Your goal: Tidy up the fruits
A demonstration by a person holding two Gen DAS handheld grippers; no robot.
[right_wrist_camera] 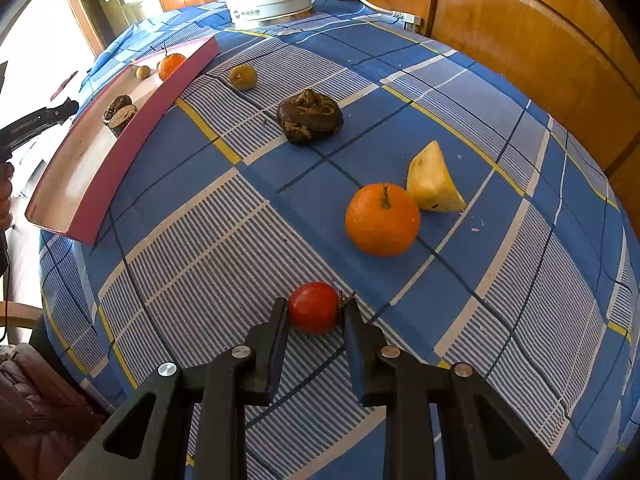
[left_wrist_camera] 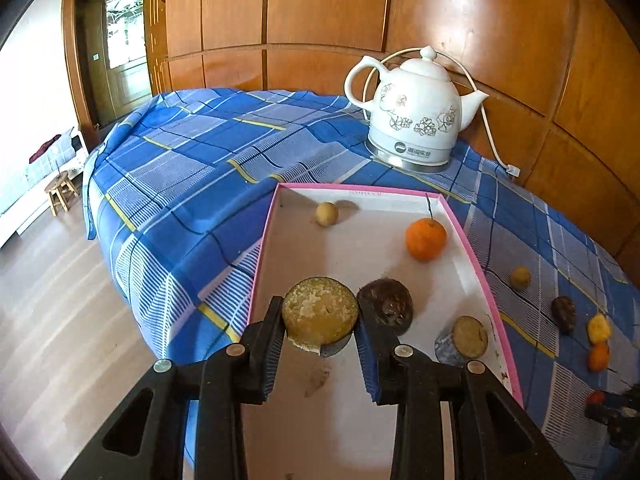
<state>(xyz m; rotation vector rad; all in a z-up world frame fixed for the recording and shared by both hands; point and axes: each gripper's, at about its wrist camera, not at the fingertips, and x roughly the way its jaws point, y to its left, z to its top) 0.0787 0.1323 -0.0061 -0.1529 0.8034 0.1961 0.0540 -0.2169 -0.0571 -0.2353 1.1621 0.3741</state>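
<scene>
Left tongs (left_wrist_camera: 320, 332) grip cut fruit (left_wrist_camera: 319, 312); right tongs (right_wrist_camera: 314, 322) grip tomato (right_wrist_camera: 313, 307).

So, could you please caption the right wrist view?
Right gripper shut on a cherry tomato beside an orange.

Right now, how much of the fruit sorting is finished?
Roughly half. Already in the pink-rimmed tray: an orange, a small tan fruit, a dark brown fruit and a cut stalk piece. In hand: the left gripper holds another cut piece over the tray; the right gripper clamps a cherry tomato. Left on the cloth: an orange, a yellow wedge, a dark brown fruit, a small tan fruit.
</scene>
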